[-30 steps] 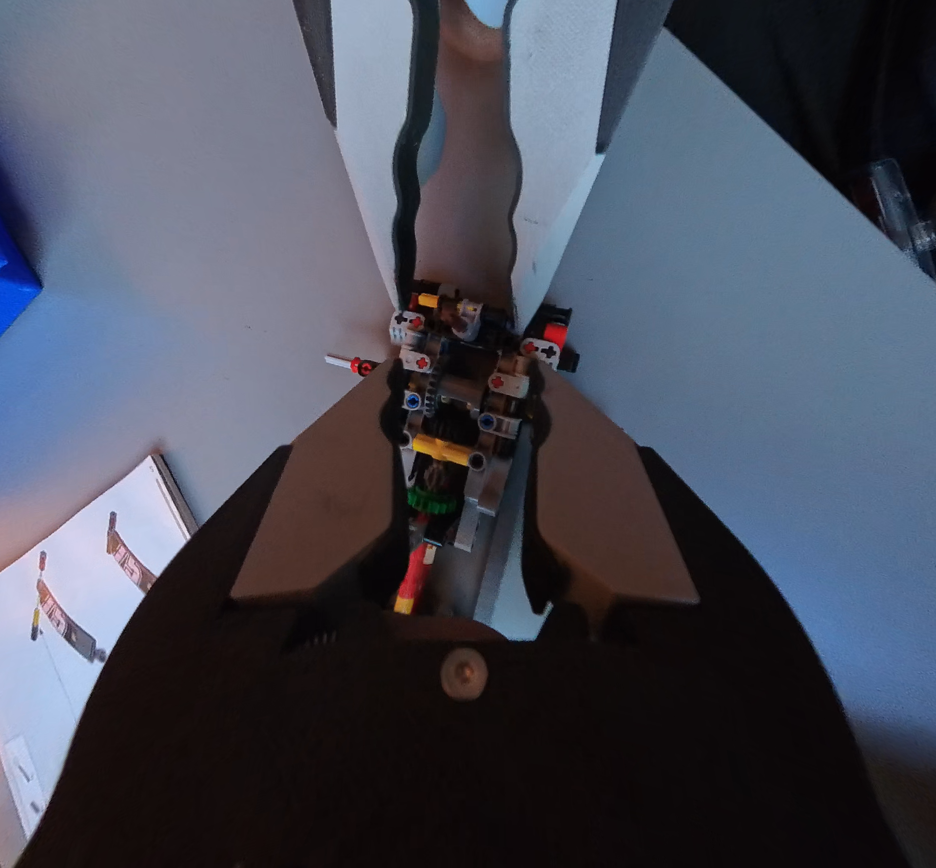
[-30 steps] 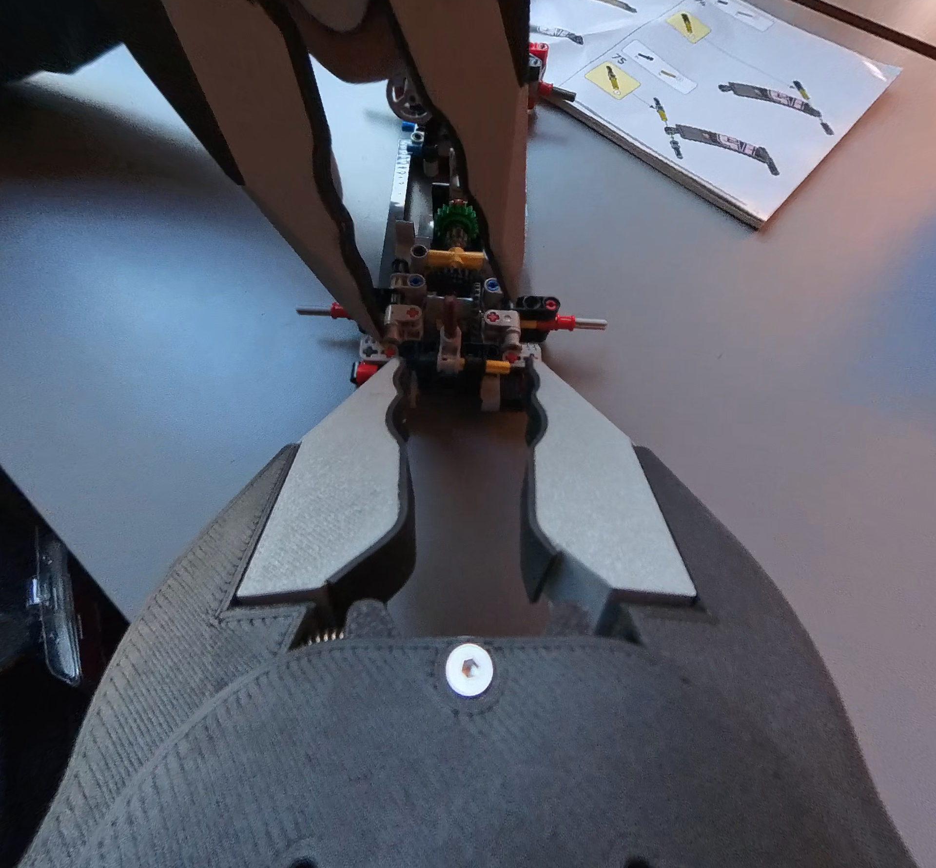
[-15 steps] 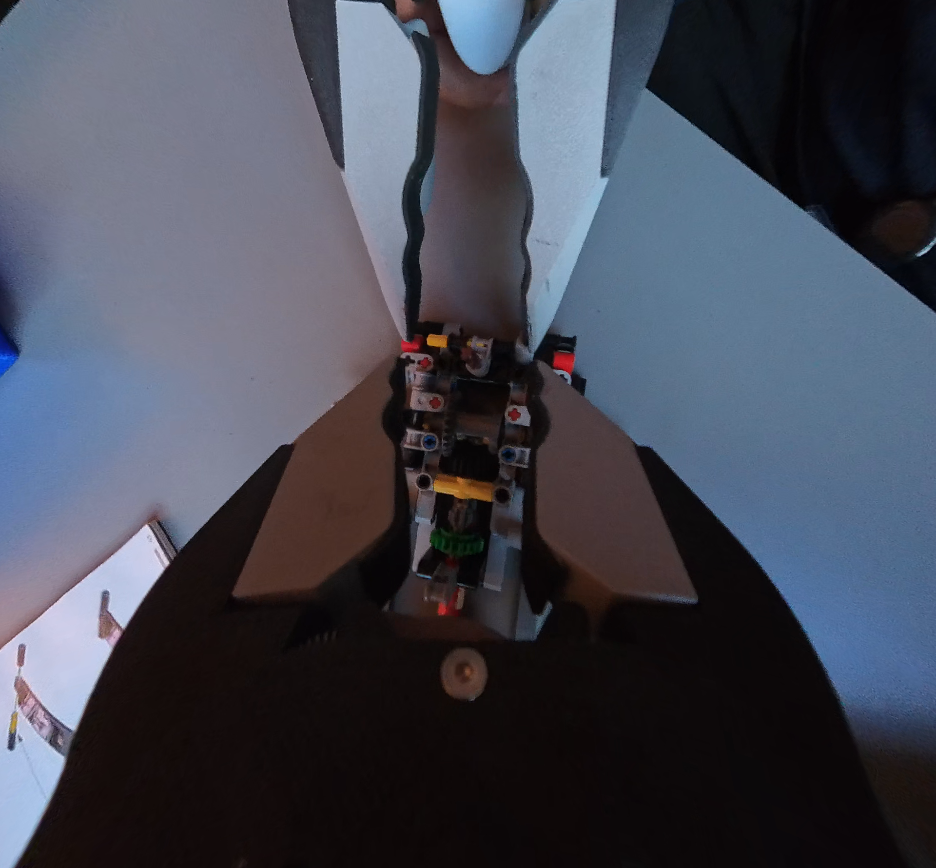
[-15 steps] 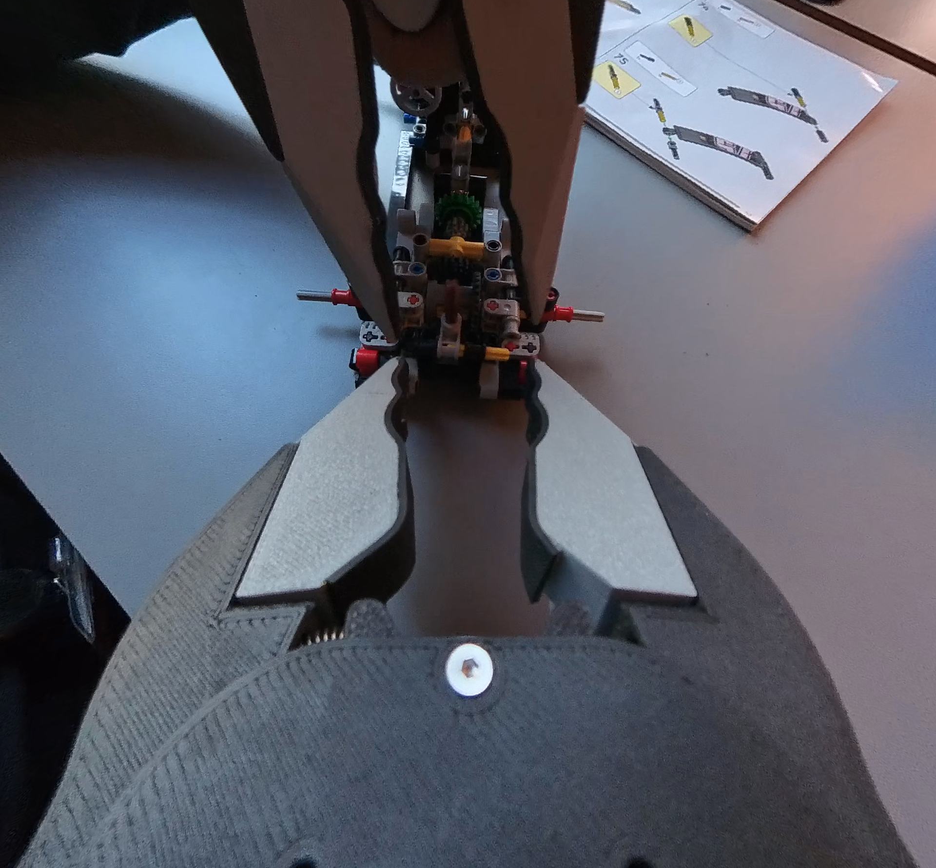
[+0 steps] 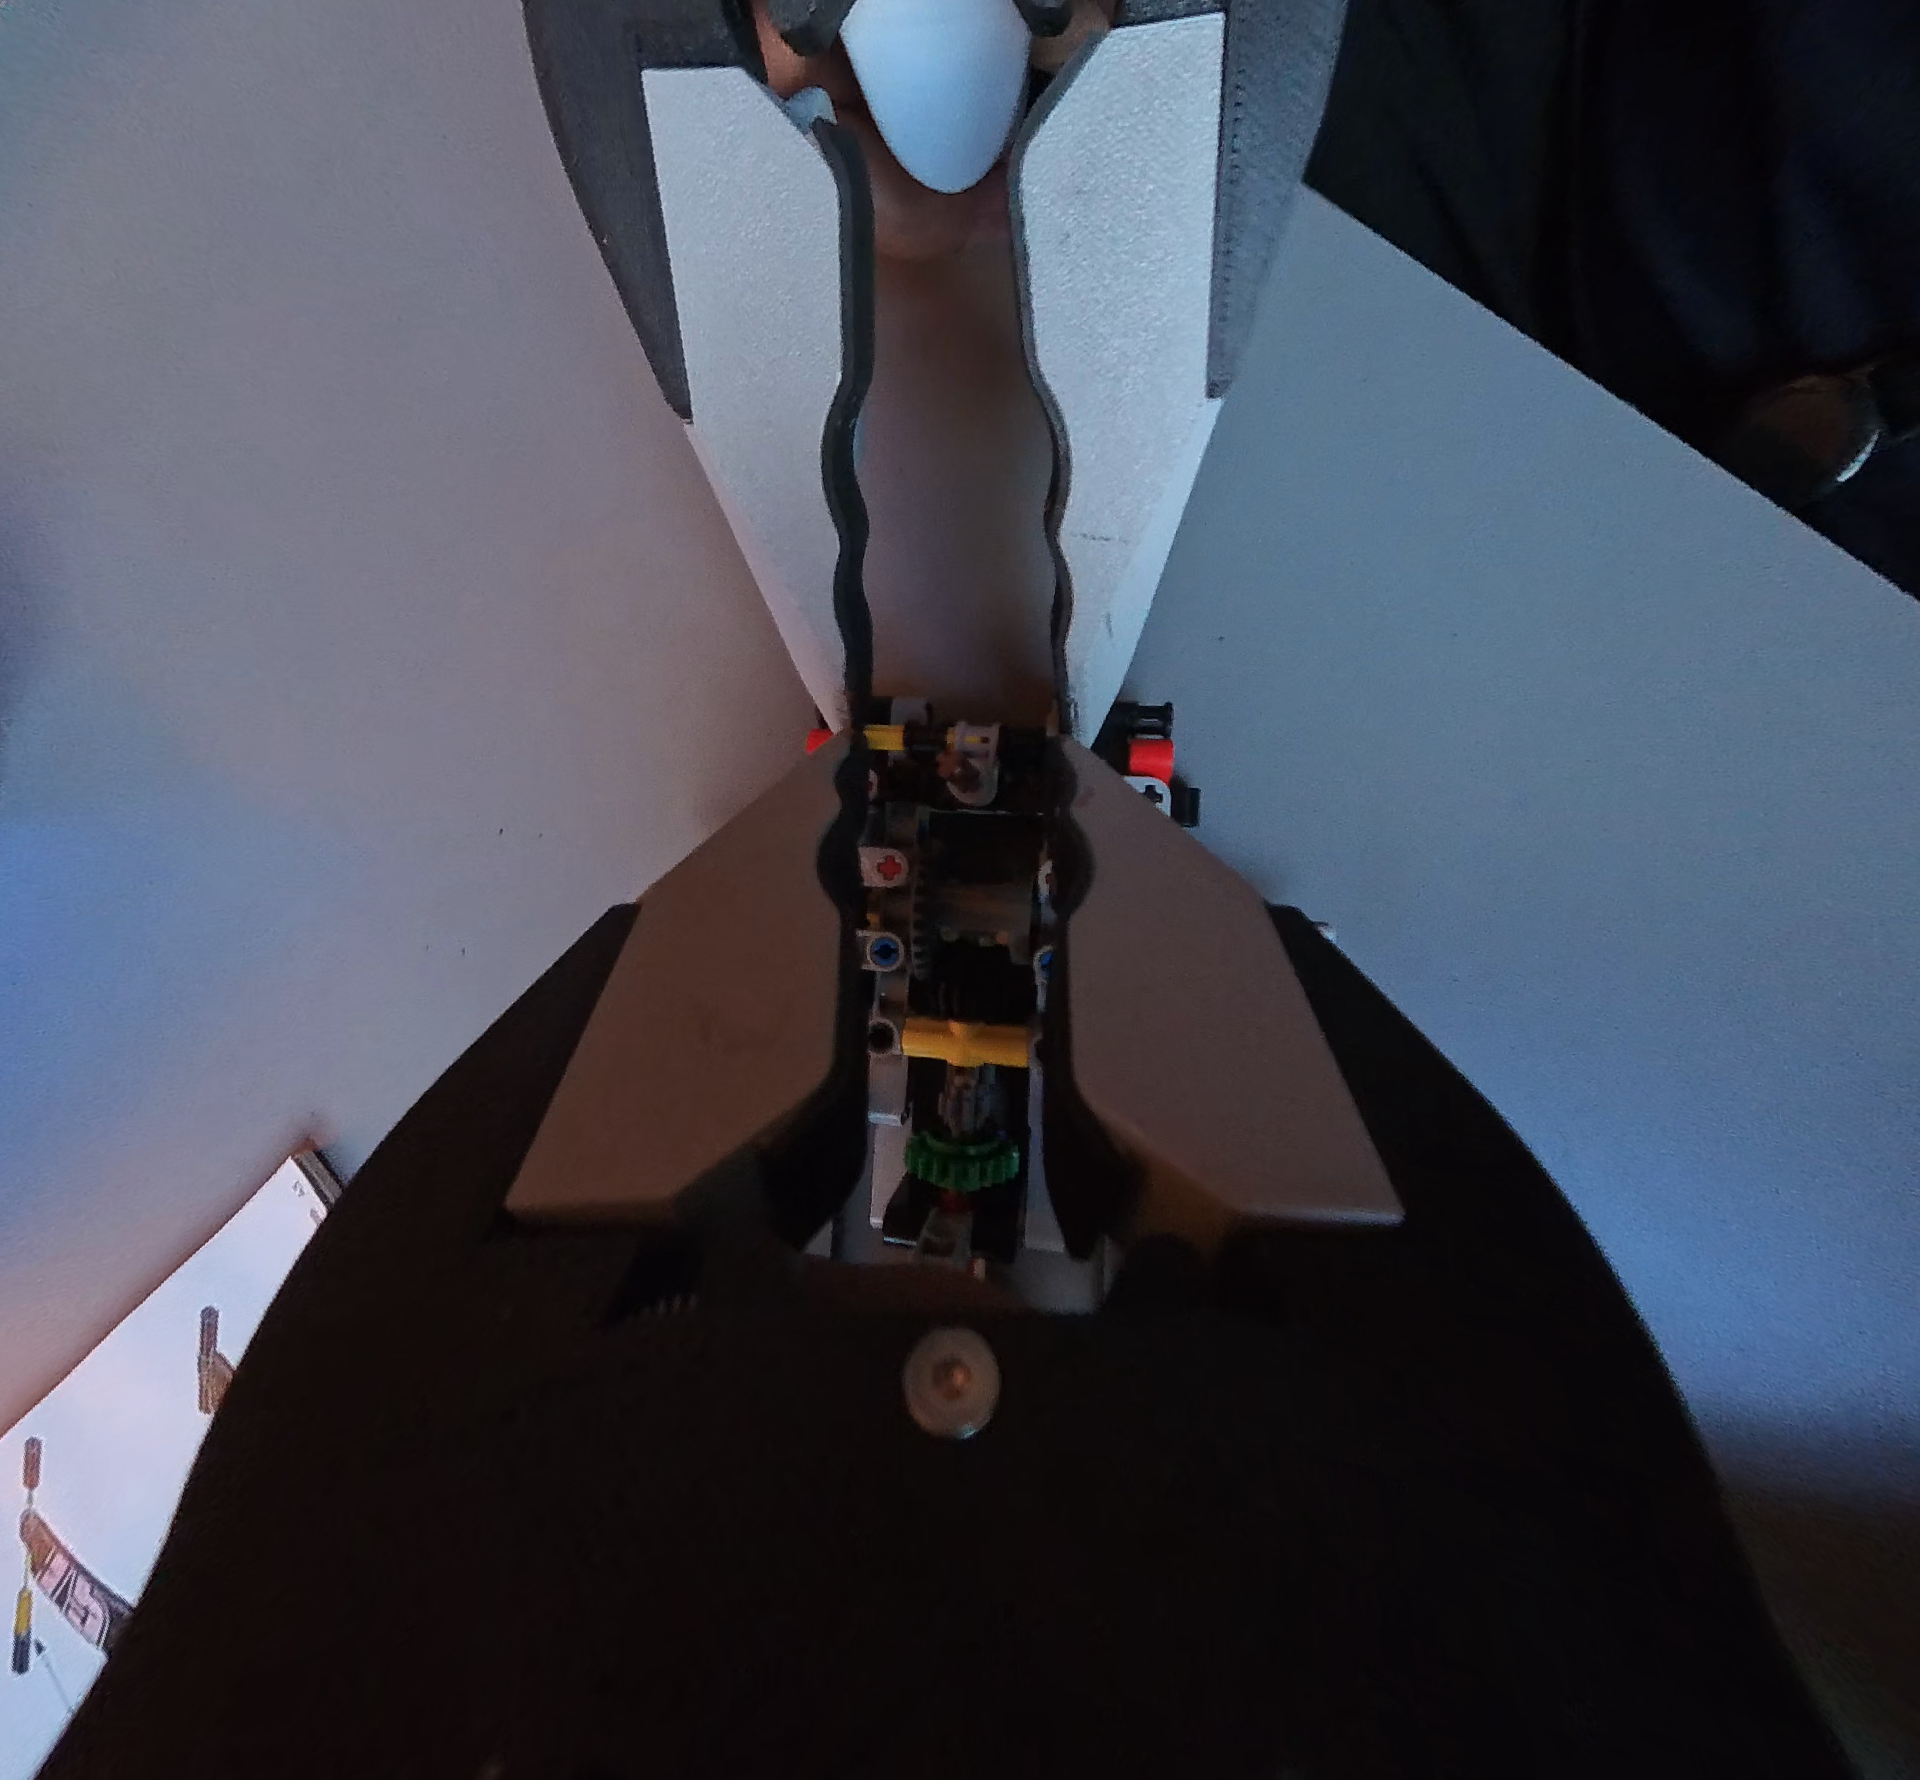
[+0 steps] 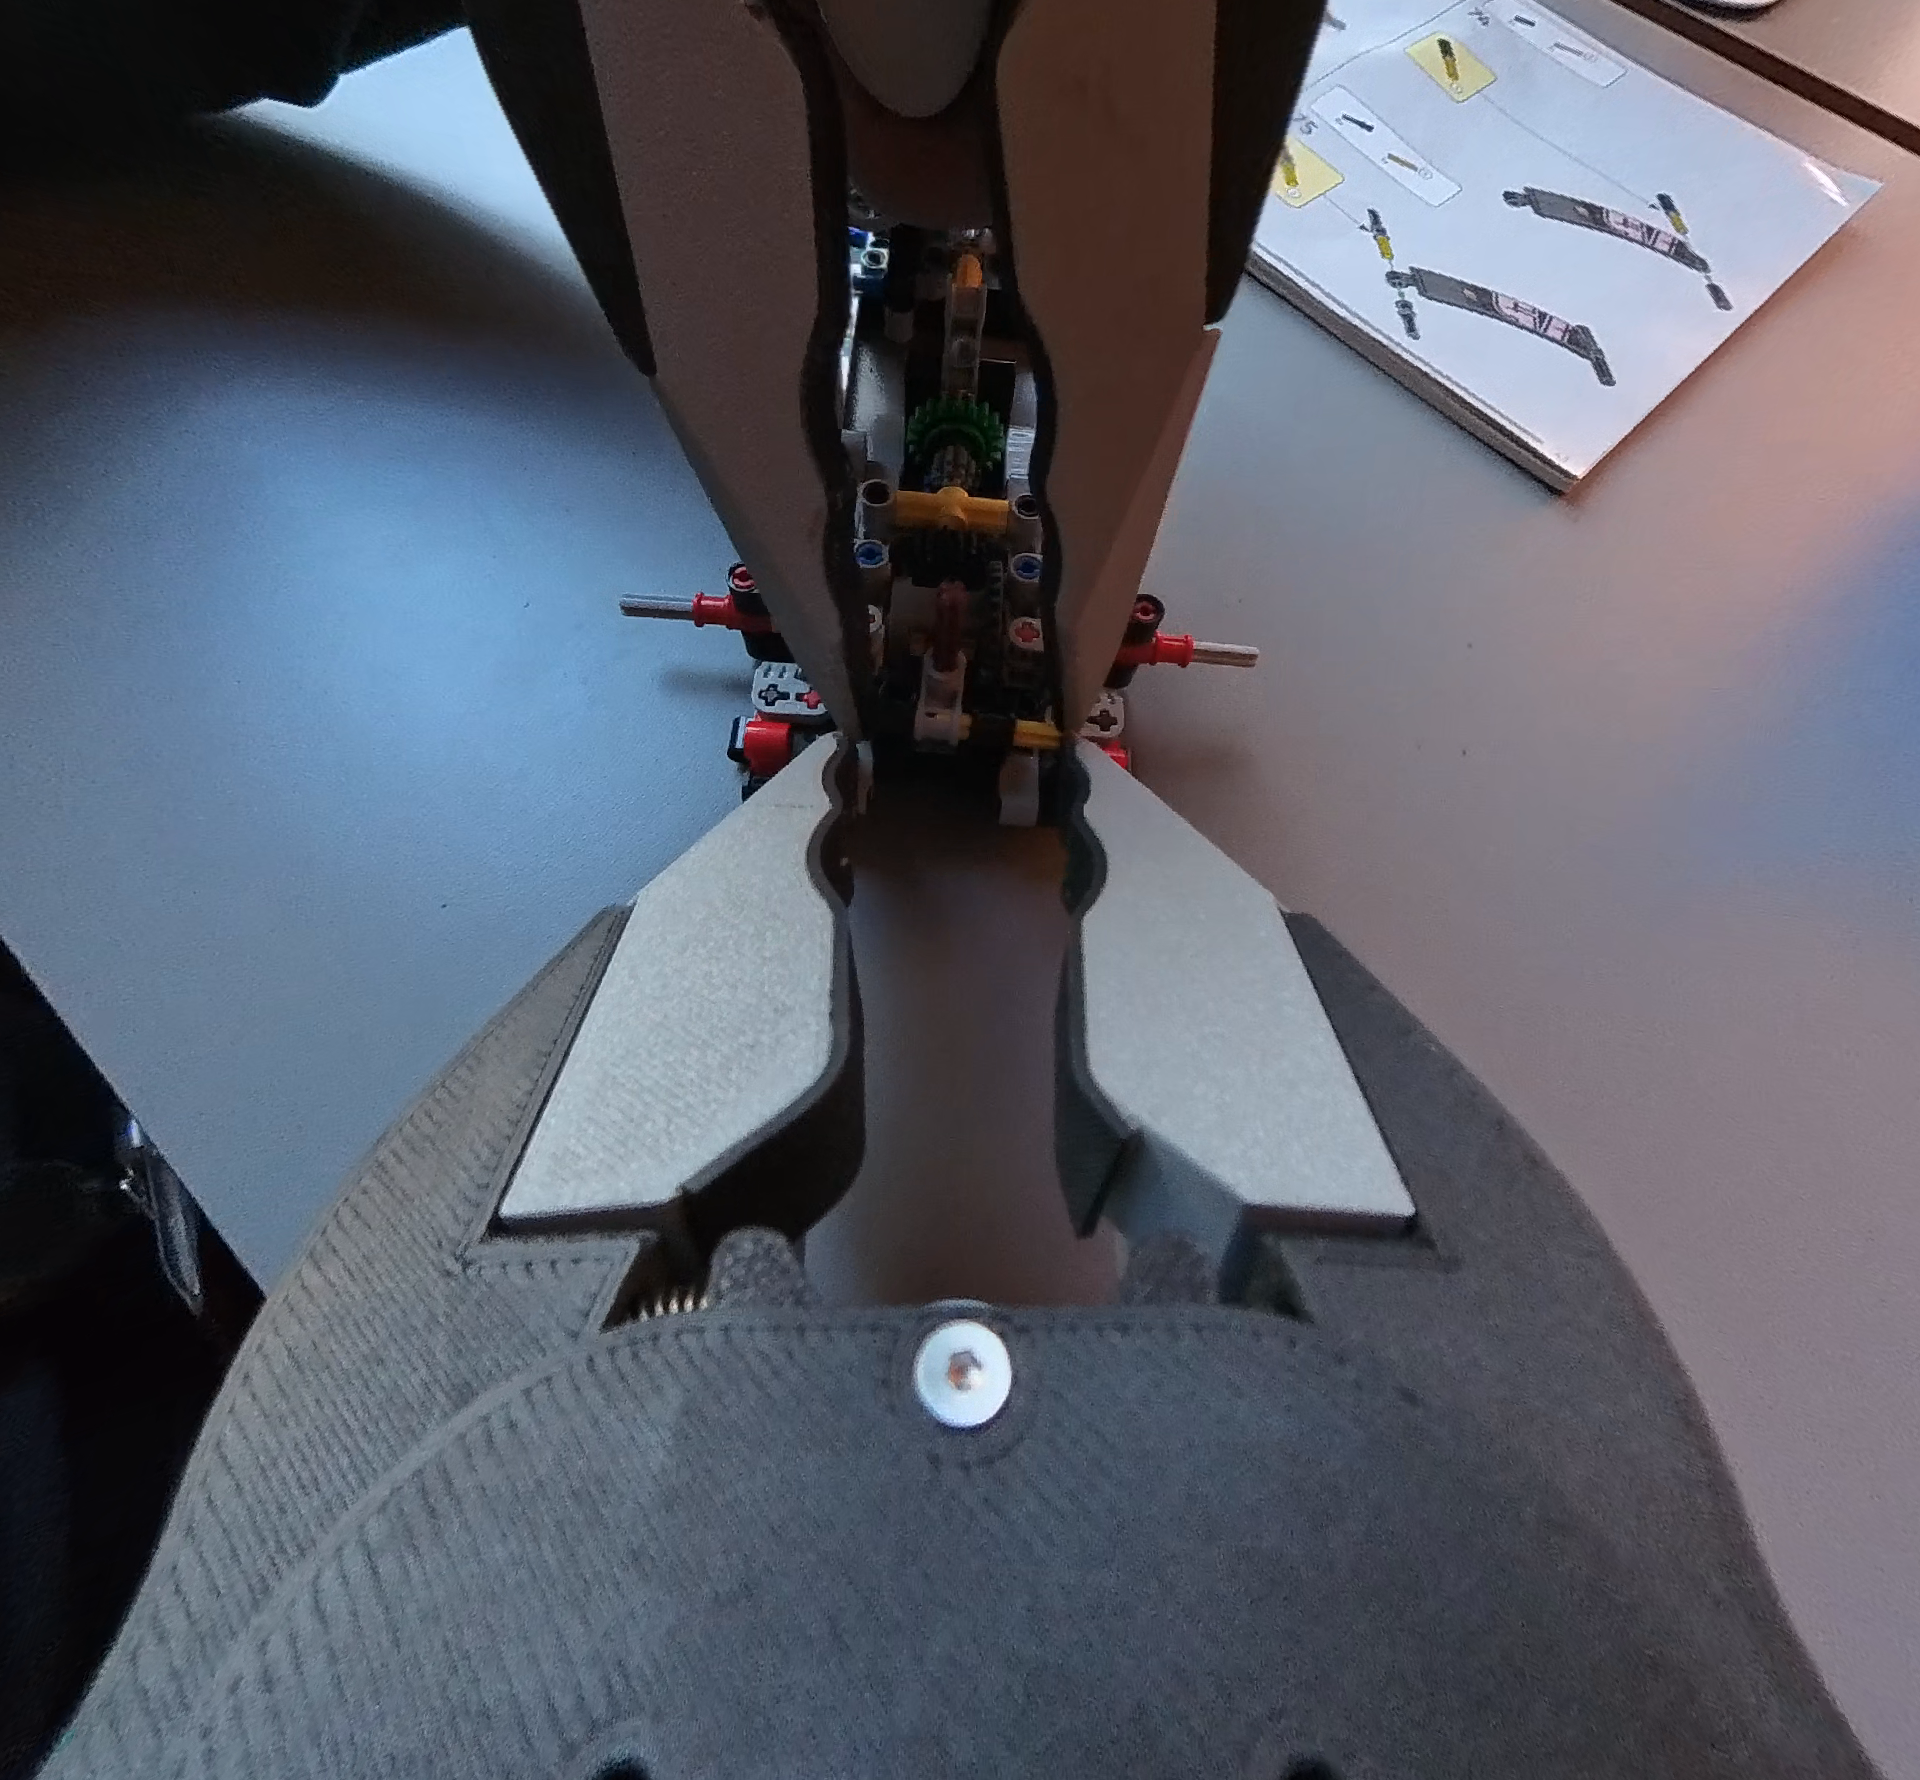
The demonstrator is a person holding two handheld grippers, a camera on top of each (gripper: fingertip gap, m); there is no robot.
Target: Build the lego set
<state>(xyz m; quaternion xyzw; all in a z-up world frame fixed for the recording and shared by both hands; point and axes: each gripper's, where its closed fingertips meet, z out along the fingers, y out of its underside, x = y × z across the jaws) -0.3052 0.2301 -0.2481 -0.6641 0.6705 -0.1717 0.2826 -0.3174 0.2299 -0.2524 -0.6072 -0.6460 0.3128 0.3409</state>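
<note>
Gripping the toy car frame (image 5: 956, 951) lengthwise, my left gripper (image 5: 961, 764) pressed its sides; my right gripper (image 6: 961, 774) clamped the near end, table (image 6: 312, 587) beneath.

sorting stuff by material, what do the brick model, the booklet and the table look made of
Brick model: likely hard moulded plastic; glossy bright pins, a toothed green gear.
Booklet: paper, semi-gloss; thin stacked page edges, sheen at its corner.
Table: smooth matte surface, maybe laminate; material underneath unclear.

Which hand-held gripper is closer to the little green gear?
Left: the small green plastic gear sits deep between its fingers. Right only reaches the brick model's opposite end.
</note>
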